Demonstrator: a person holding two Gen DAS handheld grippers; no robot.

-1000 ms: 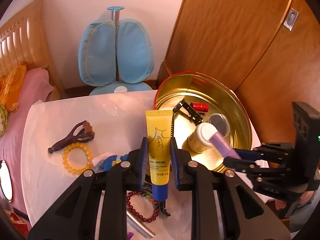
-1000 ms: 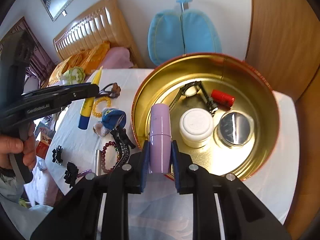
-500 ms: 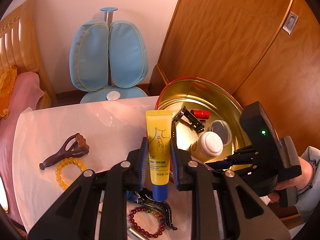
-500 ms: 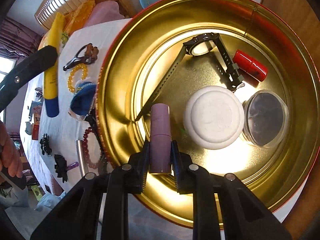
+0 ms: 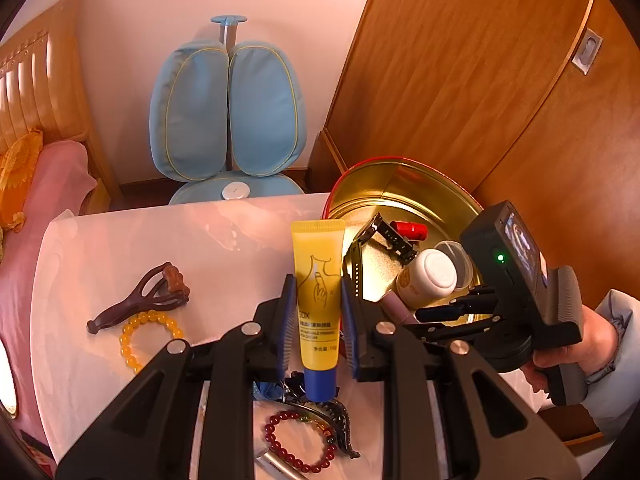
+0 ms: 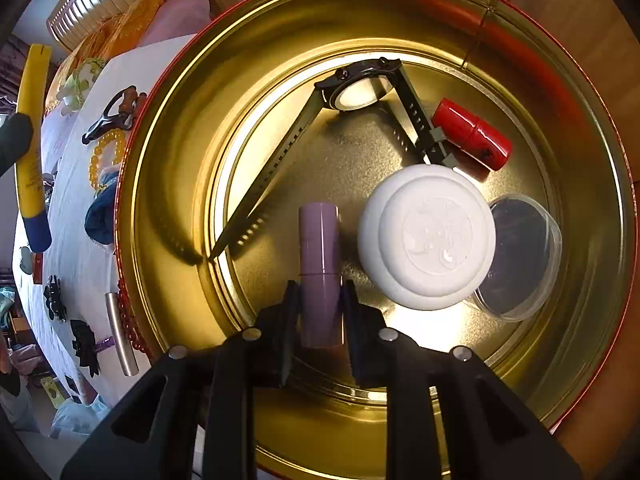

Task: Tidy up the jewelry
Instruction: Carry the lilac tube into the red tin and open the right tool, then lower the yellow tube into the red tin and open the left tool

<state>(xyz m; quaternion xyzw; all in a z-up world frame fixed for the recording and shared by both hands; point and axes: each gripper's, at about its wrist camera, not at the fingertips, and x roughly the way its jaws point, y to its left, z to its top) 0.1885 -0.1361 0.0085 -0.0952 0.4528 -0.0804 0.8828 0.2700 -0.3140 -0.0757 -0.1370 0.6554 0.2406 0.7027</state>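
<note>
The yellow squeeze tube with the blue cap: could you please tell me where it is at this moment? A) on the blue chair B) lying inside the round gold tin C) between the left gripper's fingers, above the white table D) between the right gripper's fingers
C: the left wrist view shows the yellow squeeze tube with the blue cap clamped in the left gripper above the white table, outside the round gold tin.

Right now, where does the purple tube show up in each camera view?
Left wrist: the purple tube peeks out right of centre, inside the gold tin's near edge.
Right wrist: low centre, lying on the tin floor between the right gripper's opening jaws.
Shared landmark: the white jar, right beside it.
</note>
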